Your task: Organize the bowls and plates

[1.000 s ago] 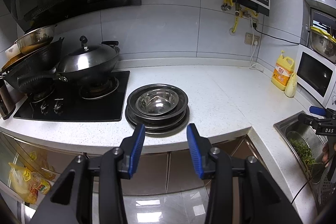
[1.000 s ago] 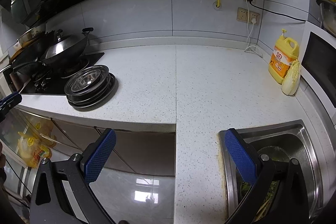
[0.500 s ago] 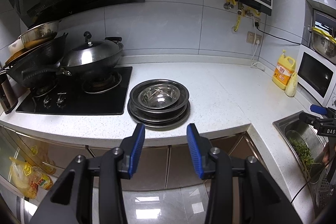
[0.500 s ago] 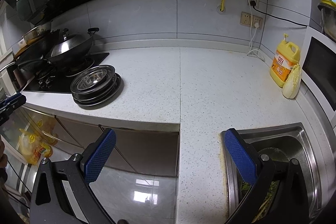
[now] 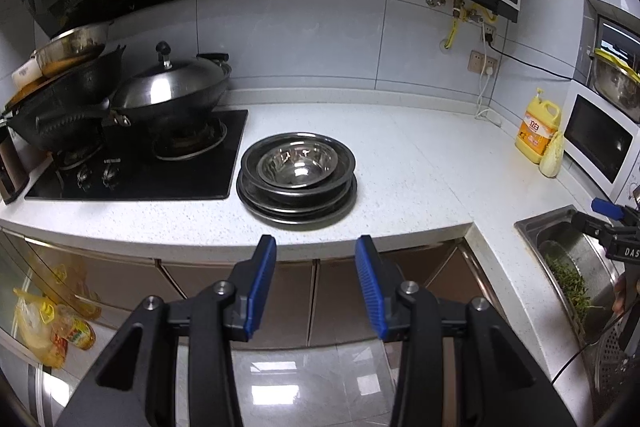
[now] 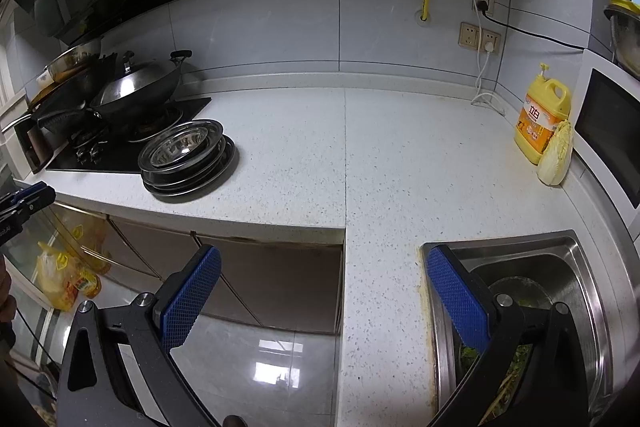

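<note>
A stack of steel plates (image 5: 296, 201) with a steel bowl (image 5: 298, 165) nested on top sits on the white counter beside the stove; the stack also shows in the right wrist view (image 6: 188, 157). My left gripper (image 5: 316, 251) is open and empty, held in front of the counter edge, below and short of the stack. My right gripper (image 6: 324, 267) is wide open and empty, held over the counter corner beside the sink, far right of the stack.
A black gas stove (image 5: 140, 163) holds a lidded wok (image 5: 168, 99) and other pans on the left. A sink (image 6: 520, 291) with greens is at the right. A yellow detergent bottle (image 6: 542, 119), a cabbage (image 6: 556, 159) and a microwave (image 5: 600, 143) stand at the far right.
Both grippers have drawn back and risen slightly, so the counter and stack sit a little farther off and higher in view. Both stay open and empty.
</note>
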{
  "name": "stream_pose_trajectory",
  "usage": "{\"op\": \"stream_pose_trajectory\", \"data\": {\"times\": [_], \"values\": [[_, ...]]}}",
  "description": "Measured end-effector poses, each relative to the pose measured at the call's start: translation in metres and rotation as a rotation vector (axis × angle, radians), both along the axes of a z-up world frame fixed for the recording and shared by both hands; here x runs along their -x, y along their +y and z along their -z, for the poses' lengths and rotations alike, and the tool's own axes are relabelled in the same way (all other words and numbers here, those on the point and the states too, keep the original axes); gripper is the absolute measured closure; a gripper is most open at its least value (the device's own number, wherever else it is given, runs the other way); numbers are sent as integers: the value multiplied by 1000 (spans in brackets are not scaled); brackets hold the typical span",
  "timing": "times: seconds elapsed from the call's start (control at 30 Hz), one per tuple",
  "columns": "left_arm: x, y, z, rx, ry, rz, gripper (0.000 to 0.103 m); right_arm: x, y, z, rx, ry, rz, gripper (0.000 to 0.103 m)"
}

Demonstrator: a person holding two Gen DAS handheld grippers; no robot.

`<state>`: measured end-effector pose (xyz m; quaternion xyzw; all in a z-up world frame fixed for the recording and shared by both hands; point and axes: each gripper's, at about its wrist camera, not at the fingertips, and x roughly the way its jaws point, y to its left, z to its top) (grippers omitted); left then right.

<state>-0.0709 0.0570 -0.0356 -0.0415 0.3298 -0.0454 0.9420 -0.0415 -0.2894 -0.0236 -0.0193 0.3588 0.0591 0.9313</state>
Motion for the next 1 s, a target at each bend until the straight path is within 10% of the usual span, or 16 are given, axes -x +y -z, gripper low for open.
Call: {"op": "stream_pose_trajectory", "data": {"times": [0.27, 0.43, 1.0], "values": [[0, -6, 3, -4, 22, -12, 63, 8, -7, 2, -7, 6, 29, 1], [2, -11, 2, -10, 17, -17, 42, 9, -10, 2, -10, 4, 32, 1], [-10, -8, 22, -42, 117, -115, 42, -3, -13, 9, -19, 16, 6, 1]]}}
